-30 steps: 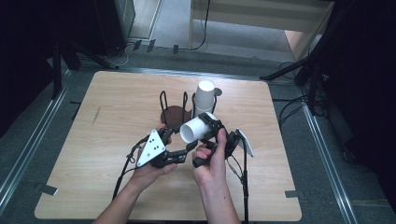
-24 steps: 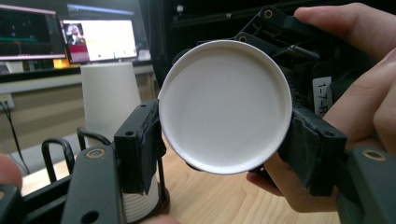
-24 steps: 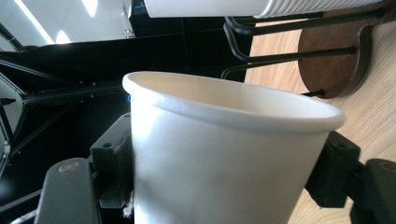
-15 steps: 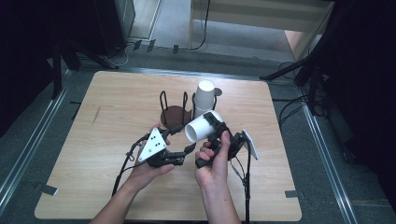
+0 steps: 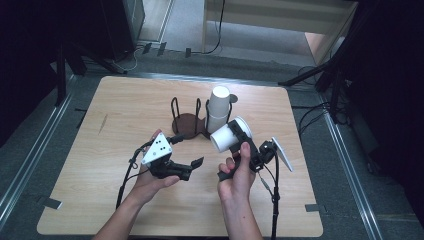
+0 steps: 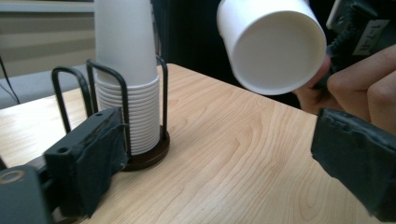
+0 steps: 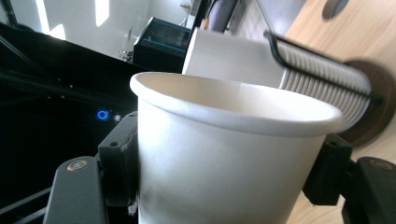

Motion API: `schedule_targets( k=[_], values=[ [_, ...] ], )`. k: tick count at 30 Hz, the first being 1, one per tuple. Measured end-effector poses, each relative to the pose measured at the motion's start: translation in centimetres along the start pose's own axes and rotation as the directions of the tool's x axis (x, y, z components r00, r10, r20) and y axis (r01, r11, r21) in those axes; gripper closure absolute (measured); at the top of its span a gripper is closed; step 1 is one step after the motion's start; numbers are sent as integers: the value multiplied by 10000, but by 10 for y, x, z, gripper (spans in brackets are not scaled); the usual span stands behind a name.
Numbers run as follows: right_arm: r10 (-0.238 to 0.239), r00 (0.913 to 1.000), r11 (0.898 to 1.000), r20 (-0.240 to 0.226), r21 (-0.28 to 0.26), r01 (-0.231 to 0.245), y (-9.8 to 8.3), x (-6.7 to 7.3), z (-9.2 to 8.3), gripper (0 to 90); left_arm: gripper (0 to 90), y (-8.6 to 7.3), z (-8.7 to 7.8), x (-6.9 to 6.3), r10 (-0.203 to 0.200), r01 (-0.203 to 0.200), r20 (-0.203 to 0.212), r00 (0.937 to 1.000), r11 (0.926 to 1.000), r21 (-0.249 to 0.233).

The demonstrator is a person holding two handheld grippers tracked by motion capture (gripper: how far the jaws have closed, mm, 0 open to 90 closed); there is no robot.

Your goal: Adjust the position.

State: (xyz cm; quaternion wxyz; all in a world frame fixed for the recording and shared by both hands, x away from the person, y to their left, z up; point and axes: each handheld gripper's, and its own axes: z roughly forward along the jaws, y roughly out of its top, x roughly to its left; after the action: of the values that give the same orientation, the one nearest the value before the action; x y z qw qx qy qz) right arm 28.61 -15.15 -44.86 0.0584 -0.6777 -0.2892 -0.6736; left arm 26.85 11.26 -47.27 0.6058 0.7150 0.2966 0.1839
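Cup is clamped in the right tongs, raised off the counter and tipped so its mouth faces near-left, toward the left tongs. The right jaws have just been closing and press both sides of the cup wall, as the right gripper view shows. The left jaws have just been opening and now stand apart with nothing between them; in the left gripper view the cup hangs beyond and above them. This layout suggests a handover: one side grips, the other lets go.

Just far of the cup, the stack stands inverted in the wire holder, whose uprights keep it from toppling; a second, empty bay lies to its left.

Hidden or unclear: the cup's base is behind the right tongs and hand, the number of cups in the stack cannot be counted, and the surroundings beyond the counter are dark.
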Motion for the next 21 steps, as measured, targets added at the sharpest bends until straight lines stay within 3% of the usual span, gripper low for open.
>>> schedule_targets(
  k=[4,7,11,12,14,15,17,18,21],
  values=[
    [-1338,9907,9903,236,-339,1345,4,6,-5,286,7,0,-3,3,-90,90,9,10000,9999,98],
    [-2412,9699,9678,325,-660,2429,6,10,-9,287,0,1,-6,5,-183,182,35,9998,9997,131],
    [-3255,9444,9410,456,-817,3283,7,15,-12,287,0,1,-10,6,-164,163,65,9998,9997,154],
    [-3549,9336,9297,482,-867,3579,7,16,-13,287,0,1,-12,7,-177,174,185,9997,9998,138],
    [-4284,9007,8953,727,-1008,4340,7,19,-15,287,0,1,-14,9,-176,173,186,9997,9997,144],
    [-4522,8887,8828,763,-1039,4581,7,20,-15,287,0,0,-16,10,-207,204,181,9996,9996,179],
    [-5137,8532,8462,902,-1110,5212,7,22,-17,287,0,-2,-18,12,-182,178,194,9996,9996,205],
    [-5554,8250,8170,1046,-1159,5648,7,24,-17,287,0,-2,-19,13,-175,171,174,9997,9996,238],
    [-6195,7744,7655,1283,-1198,6322,7,26,-18,286,0,-4,-23,17,-286,285,75,9996,9994,192]
  ],
)
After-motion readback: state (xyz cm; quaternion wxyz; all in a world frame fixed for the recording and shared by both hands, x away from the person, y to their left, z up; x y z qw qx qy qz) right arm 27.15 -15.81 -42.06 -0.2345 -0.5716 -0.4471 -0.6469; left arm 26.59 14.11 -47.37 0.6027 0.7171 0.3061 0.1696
